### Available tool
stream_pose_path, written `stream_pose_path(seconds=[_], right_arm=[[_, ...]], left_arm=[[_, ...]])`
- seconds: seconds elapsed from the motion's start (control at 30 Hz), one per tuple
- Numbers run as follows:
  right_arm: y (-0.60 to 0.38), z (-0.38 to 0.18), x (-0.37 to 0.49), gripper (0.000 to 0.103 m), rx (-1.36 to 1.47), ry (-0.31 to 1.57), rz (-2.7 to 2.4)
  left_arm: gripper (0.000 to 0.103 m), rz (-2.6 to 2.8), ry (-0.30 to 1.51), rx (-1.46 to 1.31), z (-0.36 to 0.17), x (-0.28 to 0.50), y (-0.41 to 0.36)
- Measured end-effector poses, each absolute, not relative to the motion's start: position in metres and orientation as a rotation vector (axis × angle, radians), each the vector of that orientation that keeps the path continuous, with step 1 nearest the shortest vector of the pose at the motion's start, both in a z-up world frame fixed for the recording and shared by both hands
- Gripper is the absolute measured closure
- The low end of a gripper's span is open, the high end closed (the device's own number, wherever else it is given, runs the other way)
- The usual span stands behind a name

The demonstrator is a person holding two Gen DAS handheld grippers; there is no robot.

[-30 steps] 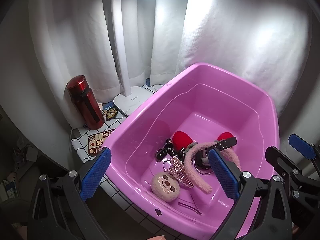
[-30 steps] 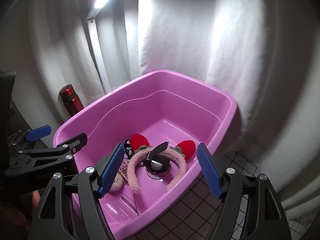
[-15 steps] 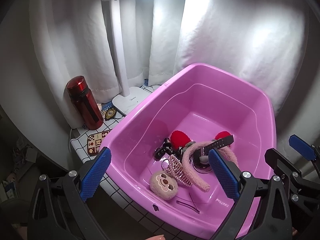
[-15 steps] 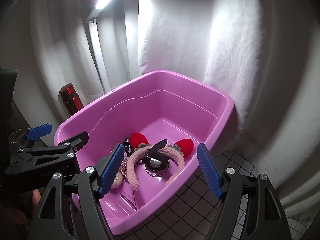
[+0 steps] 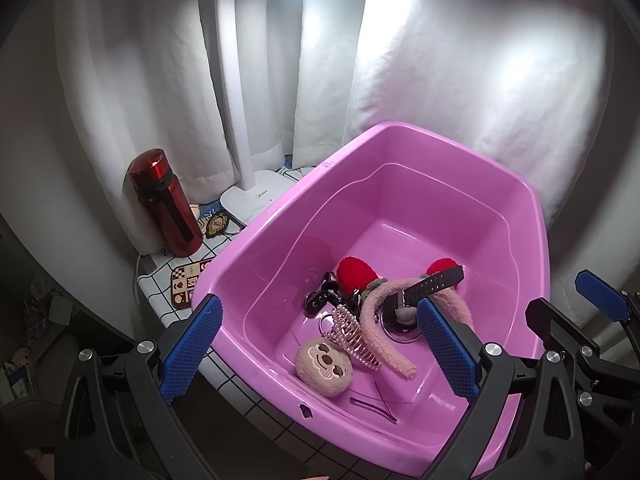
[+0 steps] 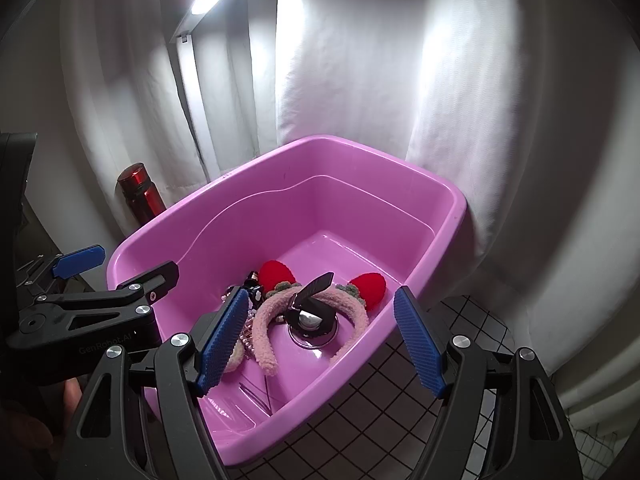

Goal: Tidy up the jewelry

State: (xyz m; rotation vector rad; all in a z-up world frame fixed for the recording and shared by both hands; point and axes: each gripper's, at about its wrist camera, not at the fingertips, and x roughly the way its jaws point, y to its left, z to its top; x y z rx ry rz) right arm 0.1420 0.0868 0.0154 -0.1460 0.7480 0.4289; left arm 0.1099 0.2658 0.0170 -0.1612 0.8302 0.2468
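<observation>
— While both grippers hang above the near rim, what's in the pink tub (image 5: 532,216)?

— A fuzzy pink headband (image 5: 384,336) with two red ears lies on the floor of the tub, arched over a round drain fitting (image 5: 402,320). A dark watch strap (image 5: 436,282) rests across the headband, one end tilted up. To its left sits a pearl hair claw (image 5: 354,336), touching the headband, and just in front of that a round plush face (image 5: 324,368). A small black clip (image 5: 324,298) lies behind the claw, and thin dark hairpins (image 5: 376,402) lie near the front wall.

— And the left gripper (image 5: 320,354)?

— Spread wide, blue pads far apart, holding nothing. It's above the tub's near edge, not touching anything inside.

— The right gripper (image 6: 326,340)?

— Same: fingers well apart, nothing between them, raised over the tub's near wall. It also shows at the right edge of the left wrist view.

— Anything outside the tub?

— A red bottle (image 5: 166,208) stands upright on the tiled counter (image 6: 400,408) to the left, beside the white base of a desk lamp (image 5: 256,200). A white curtain (image 5: 460,80) hangs behind.
</observation>
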Motion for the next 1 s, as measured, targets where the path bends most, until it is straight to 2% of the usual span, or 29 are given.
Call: stream_pose_path(seconds=[1.0], right_arm=[[0.0907, 0.0096, 0.1429, 0.031, -0.147, 0.76, 0.442]], left_arm=[[0.007, 0.263, 0.872, -0.201, 0.0076, 0.112, 0.2717]])
